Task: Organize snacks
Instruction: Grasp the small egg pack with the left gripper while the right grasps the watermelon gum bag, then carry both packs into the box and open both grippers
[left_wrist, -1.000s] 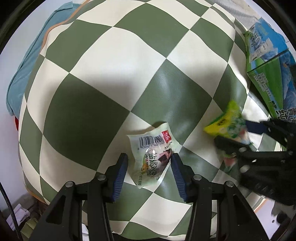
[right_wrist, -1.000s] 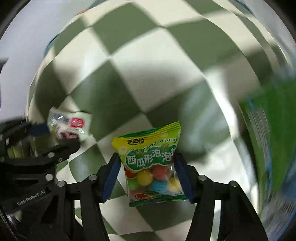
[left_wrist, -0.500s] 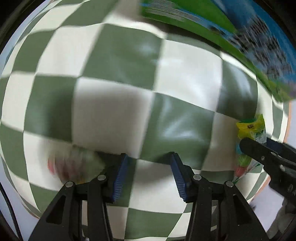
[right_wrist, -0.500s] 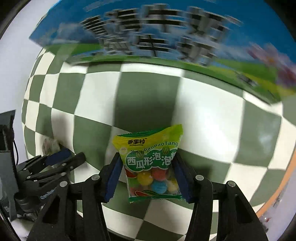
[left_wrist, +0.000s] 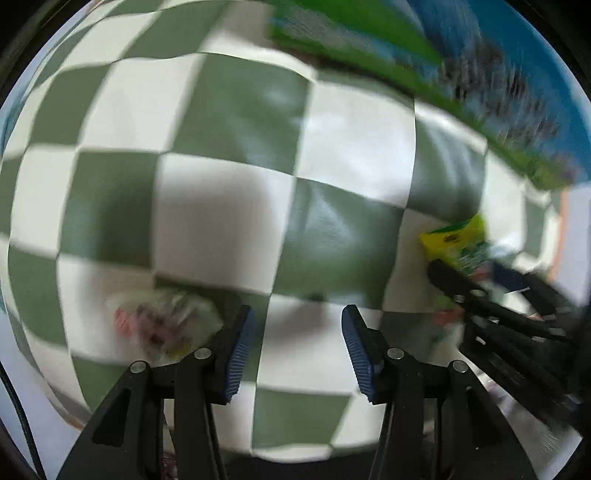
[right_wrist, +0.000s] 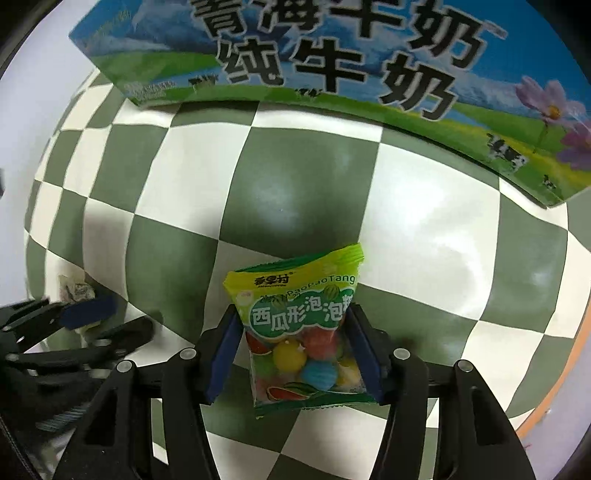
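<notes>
My right gripper (right_wrist: 293, 347) is shut on a green and yellow bubble gum packet (right_wrist: 295, 314), held above the checkered tablecloth (right_wrist: 306, 192). The packet and right gripper also show at the right of the left wrist view (left_wrist: 458, 243). My left gripper (left_wrist: 297, 343) is open and empty. A small white snack packet (left_wrist: 162, 321) lies blurred on the cloth just left of its left finger. In the right wrist view this packet (right_wrist: 75, 291) lies behind the left gripper (right_wrist: 96, 325).
A large blue and green milk carton box (right_wrist: 332, 62) stands at the far side of the table, also at the upper right in the left wrist view (left_wrist: 480, 74). The table's orange-trimmed edge (right_wrist: 554, 391) runs at the right.
The left gripper let go of the white snack packet and swung right, toward the milk box. The right gripper carried the bubble gum packet toward the box.
</notes>
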